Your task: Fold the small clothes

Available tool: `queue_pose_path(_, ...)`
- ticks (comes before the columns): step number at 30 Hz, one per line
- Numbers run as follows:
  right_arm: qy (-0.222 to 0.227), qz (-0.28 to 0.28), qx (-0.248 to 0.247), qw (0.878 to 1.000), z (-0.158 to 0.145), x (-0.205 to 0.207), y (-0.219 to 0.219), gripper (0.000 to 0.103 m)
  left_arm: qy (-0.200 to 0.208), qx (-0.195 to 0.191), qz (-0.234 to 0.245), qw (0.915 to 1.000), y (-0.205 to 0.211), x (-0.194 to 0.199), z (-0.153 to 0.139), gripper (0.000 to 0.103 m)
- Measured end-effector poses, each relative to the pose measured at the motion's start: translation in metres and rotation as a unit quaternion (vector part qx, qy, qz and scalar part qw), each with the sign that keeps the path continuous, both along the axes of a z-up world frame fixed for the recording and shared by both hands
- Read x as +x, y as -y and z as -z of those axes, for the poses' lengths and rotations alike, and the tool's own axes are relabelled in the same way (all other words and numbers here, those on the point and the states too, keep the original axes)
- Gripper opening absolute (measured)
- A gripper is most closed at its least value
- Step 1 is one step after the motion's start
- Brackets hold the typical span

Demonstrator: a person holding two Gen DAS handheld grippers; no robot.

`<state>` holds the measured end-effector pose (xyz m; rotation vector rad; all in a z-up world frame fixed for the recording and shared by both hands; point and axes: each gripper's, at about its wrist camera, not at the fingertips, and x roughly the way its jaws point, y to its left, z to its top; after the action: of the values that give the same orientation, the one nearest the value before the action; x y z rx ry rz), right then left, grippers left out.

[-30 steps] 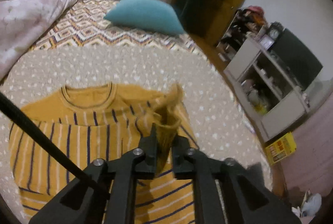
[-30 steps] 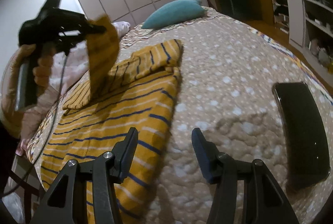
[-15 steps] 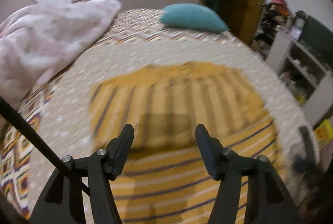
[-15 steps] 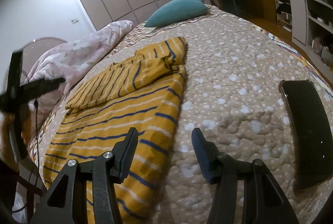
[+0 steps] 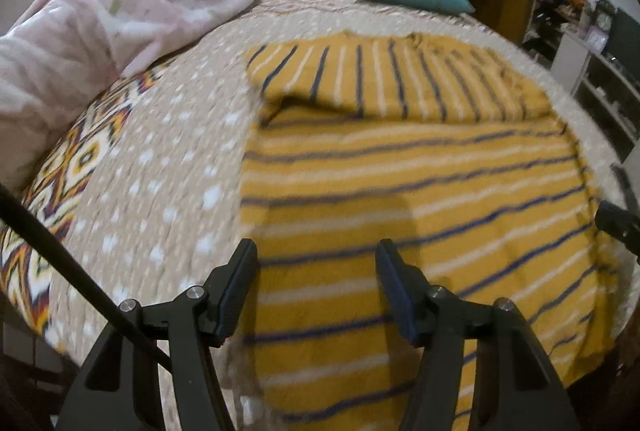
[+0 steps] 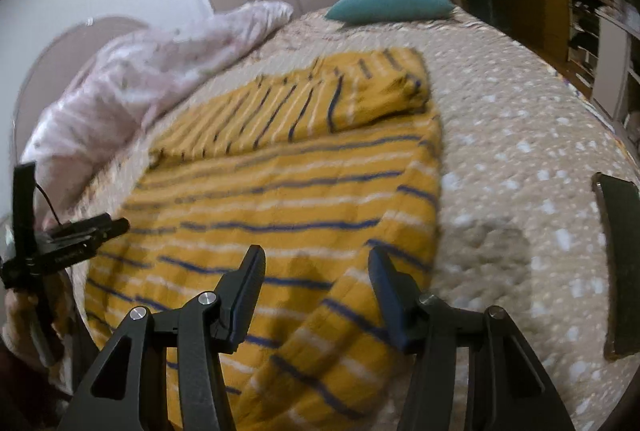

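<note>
left wrist view, left to right: pink blanket (image 5: 100, 43) upper left; left gripper (image 5: 316, 271) at bottom centre, jaws apart, nothing between them. yellow striped shirt (image 5: 400, 171) lies flat on bed (image 5: 160, 191), sleeves folded across top. right gripper (image 6: 316, 279) also open and empty, above shirt's lower edge; dark phone (image 6: 618, 263) far right.

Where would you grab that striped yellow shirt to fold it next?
Probably the bottom hem of the shirt, at its two near corners, coming from the near edge of the bed. The sleeves already lie folded across the top, and the hem hangs loose nearest both open grippers, the left and the right, so it could lift up towards the collar.
</note>
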<state>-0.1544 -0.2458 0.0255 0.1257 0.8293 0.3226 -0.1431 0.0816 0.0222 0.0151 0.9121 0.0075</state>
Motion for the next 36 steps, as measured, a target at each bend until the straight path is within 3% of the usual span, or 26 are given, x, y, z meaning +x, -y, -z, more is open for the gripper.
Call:
queue_pose_path(7,0.020,0.018,-0.132,0.991,0.013,-0.021,-0.009,0.059,0.003,-0.014,-0.020,0.9997,-0.017,-0.027,0.001,0.060)
queue_pose_path(9,0.020,0.039,-0.164,0.985,0.015,-0.027,-0.001,0.066,0.002,-0.017,-0.028,0.9995,-0.021,-0.031,-0.003,0.060)
queue_pose_path(15,-0.006,0.082,-0.144,0.986,0.012,-0.036,0.039,0.068,0.000,-0.053,-0.058,0.9969,-0.040,-0.047,-0.009,0.060)
queue_pose_path(21,-0.018,0.091,-0.131,0.987,0.009,-0.042,0.045,0.068,-0.018,-0.135,-0.059,0.9890,-0.047,-0.062,-0.004,0.060)
queue_pose_path(24,-0.020,0.088,-0.132,0.987,0.009,-0.046,0.041,0.069,-0.025,-0.170,-0.045,0.9841,-0.041,-0.067,-0.001,0.069)
queue_pose_path(36,-0.044,0.108,-0.093,0.989,0.012,-0.053,0.063,0.075,-0.026,-0.162,-0.046,0.9854,-0.029,-0.072,0.002,0.070)
